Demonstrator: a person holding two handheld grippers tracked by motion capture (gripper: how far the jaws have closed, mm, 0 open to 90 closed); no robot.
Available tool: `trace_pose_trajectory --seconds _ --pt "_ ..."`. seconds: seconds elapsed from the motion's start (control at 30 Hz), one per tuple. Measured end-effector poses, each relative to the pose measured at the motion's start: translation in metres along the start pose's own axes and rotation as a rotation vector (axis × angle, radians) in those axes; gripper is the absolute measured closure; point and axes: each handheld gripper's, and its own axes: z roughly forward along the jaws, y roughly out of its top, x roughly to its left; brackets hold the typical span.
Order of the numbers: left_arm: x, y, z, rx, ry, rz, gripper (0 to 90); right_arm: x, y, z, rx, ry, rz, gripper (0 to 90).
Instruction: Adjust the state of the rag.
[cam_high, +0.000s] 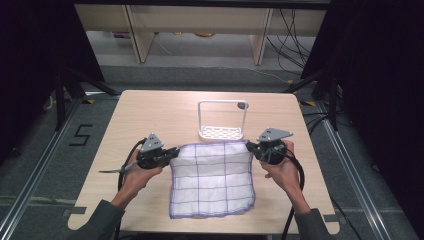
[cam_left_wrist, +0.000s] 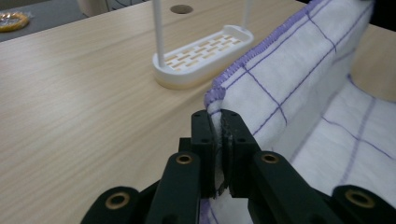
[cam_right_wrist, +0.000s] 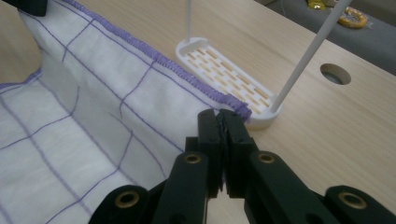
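A white cloth (cam_high: 212, 177) with a purple grid and purple stitched hem lies on the wooden table (cam_high: 150, 112). Its far edge is lifted off the surface and stretched between both grippers. My left gripper (cam_high: 175, 151) is shut on the cloth's far left corner (cam_left_wrist: 215, 109). My right gripper (cam_high: 248, 146) is shut on the far right corner (cam_right_wrist: 233, 106). Just beyond the raised edge stands a white rack (cam_high: 222, 120) with a slotted base (cam_left_wrist: 205, 51) and thin upright posts (cam_right_wrist: 303, 60).
A round hole (cam_right_wrist: 335, 73) pierces the tabletop behind the rack. Bare wood stretches to the left of the cloth (cam_left_wrist: 70, 93). Beyond the table's far edge are wooden furniture legs and cables on a grey floor (cam_high: 200, 55). Black curtains flank both sides.
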Motion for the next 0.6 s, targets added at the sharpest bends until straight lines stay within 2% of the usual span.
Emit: trace_pose_trajectory --seconds 0.07,0.1,0.17,0.2,0.27,0.3,0.33,0.43,0.47,0.5,0.6 --pt "-0.008 -0.006 -0.009 0.001 -0.008 0.017 84.1 0.008 -0.006 -0.008 0.003 0.011 0.005 88.3" --pt "-0.012 -0.009 -0.012 0.003 -0.013 0.015 84.1 0.012 -0.01 -0.012 0.004 0.012 -0.006 88.3" --pt "-0.021 -0.017 -0.018 0.009 -0.025 0.037 84.1 0.022 -0.019 -0.017 0.009 0.027 -0.016 88.3" --pt "-0.026 -0.022 -0.02 0.007 -0.037 0.041 84.1 0.026 -0.023 -0.02 0.009 0.035 -0.03 88.3" --pt "-0.034 -0.031 -0.024 0.022 -0.055 0.042 84.0 0.033 -0.031 -0.026 0.02 0.041 -0.012 88.2" --pt "-0.038 -0.035 -0.025 0.023 -0.06 0.042 83.8 0.035 -0.035 -0.028 0.013 0.049 -0.032 88.2" --pt "-0.042 -0.039 -0.027 0.029 -0.063 0.047 83.8 0.038 -0.039 -0.03 0.023 0.055 -0.023 88.2" --pt "-0.05 -0.048 -0.031 0.051 -0.071 0.064 83.5 0.046 -0.05 -0.033 0.039 0.072 -0.017 88.2" --pt "-0.053 -0.051 -0.03 0.041 -0.076 0.053 83.3 0.048 -0.053 -0.033 0.045 0.074 -0.016 88.2" --pt "-0.055 -0.055 -0.031 0.044 -0.077 0.061 83.3 0.05 -0.055 -0.033 0.048 0.079 -0.013 88.2" --pt "-0.059 -0.061 -0.032 0.068 -0.086 0.072 81.5 0.053 -0.061 -0.033 0.053 0.087 -0.025 88.1"
